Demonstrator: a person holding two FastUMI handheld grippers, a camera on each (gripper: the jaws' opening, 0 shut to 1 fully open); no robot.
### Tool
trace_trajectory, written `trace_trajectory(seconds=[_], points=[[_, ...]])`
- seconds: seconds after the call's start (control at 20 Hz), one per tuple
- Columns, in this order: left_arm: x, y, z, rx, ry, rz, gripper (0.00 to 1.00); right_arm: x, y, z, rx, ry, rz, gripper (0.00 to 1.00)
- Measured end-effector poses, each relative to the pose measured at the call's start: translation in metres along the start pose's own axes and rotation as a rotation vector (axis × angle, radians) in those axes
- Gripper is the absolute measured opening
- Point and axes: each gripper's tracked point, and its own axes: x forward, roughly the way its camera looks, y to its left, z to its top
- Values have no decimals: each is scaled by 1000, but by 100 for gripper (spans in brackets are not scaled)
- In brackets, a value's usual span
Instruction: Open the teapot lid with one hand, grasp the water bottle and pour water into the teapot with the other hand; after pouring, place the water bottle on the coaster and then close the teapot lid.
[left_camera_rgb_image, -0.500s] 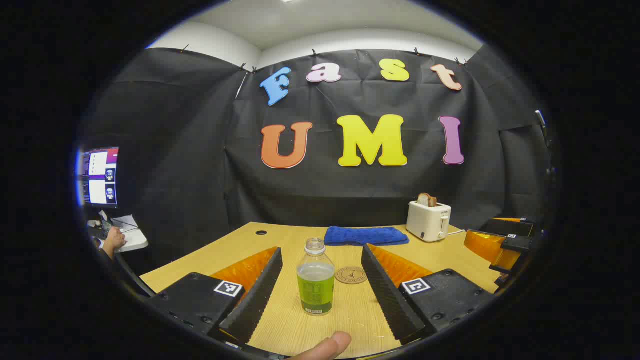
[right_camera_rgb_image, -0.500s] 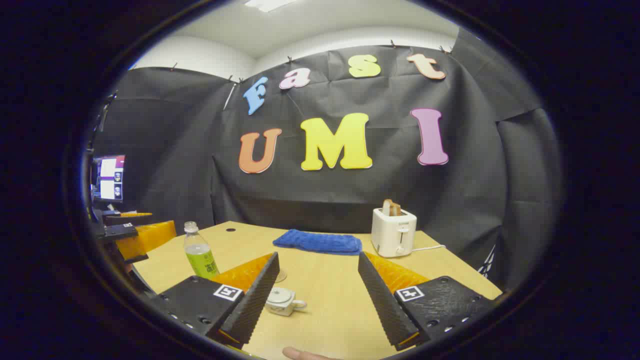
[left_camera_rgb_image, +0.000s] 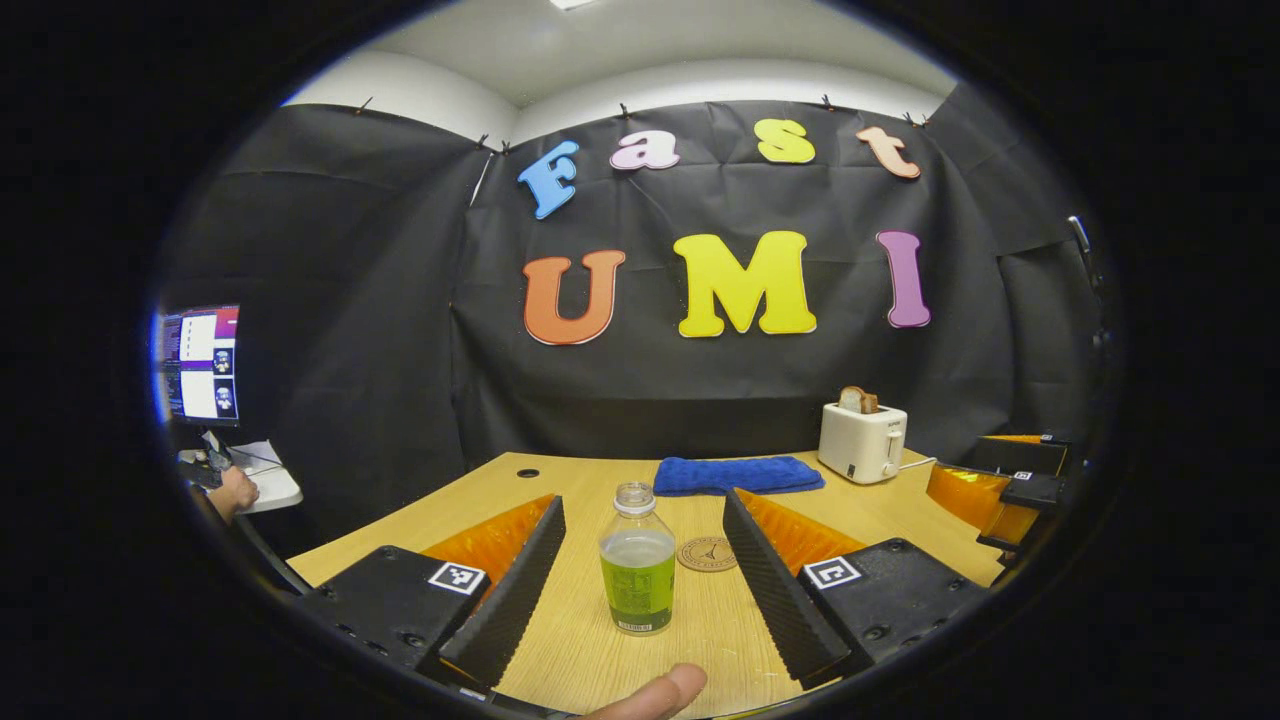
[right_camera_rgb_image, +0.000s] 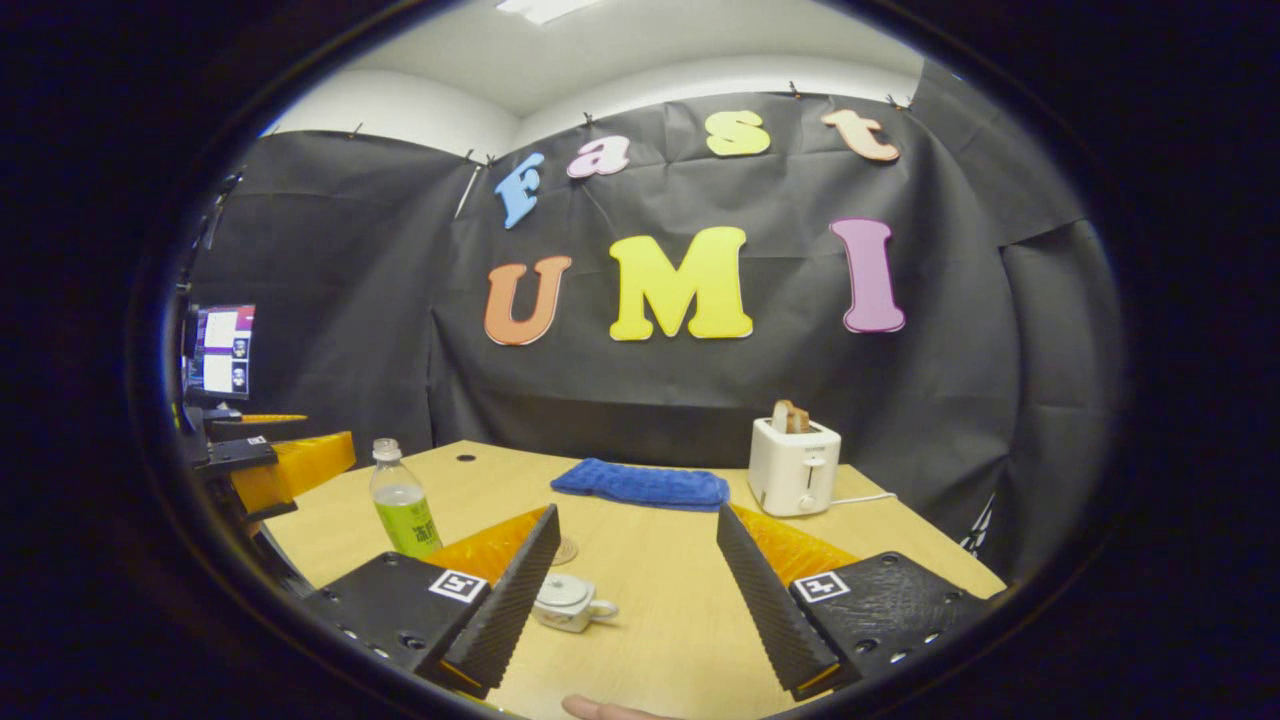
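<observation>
So both tools are just hovering low over the wooden tabletop (left_camera_rgb_image: 590, 650) right now, fingers spread wide, nothing gripped in either one.

In the left gripper view, the left tool (left_camera_rgb_image: 640, 585) has the water bottle (left_camera_rgb_image: 637, 560) standing upright right between its two fingers, not touching either one. The cap is off and there's greenish liquid filling maybe the lower two thirds. The round coaster (left_camera_rgb_image: 707, 553) sits flat just behind and to the right of the bottle, close to the inner edge of the right finger. A fingertip (left_camera_rgb_image: 655, 692) of the person pokes in at the bottom edge. Further back there's a folded blue towel (left_camera_rgb_image: 738, 473) and a white toaster (left_camera_rgb_image: 862, 442) with a slice of bread sticking out, plus a monitor (left_camera_rgb_image: 198, 364) off to the left with a hand (left_camera_rgb_image: 236, 490) below it.

In the right gripper view, the right tool (right_camera_rgb_image: 635, 590) is likewise wide open. The little white teapot (right_camera_rgb_image: 570, 603) sits on the tabletop just beside its left finger, lid on, partly tucked behind that finger. The other tool hangs at the far left edge of this view, near the bottle.
</observation>
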Motion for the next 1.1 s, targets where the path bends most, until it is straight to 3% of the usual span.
trace_trajectory(seconds=[0.3,0.4,0.55,0.8,0.9,1.1], points=[[4,1,-7,5,20,12,99,18,3,-12,29,1,11,95],[6,3,-9,4,26,14,99,32,18,-21,19,-21,58,97],[8,8,-11,3,29,32,99,57,38,-60,-31,31,95,95],[11,19,-14,-9,39,51,99,91,63,-95,-14,98,130,89],[13,24,-15,-17,44,59,100,97,71,-103,9,115,152,81],[18,33,-21,-26,61,77,99,105,77,-126,4,182,164,45]])
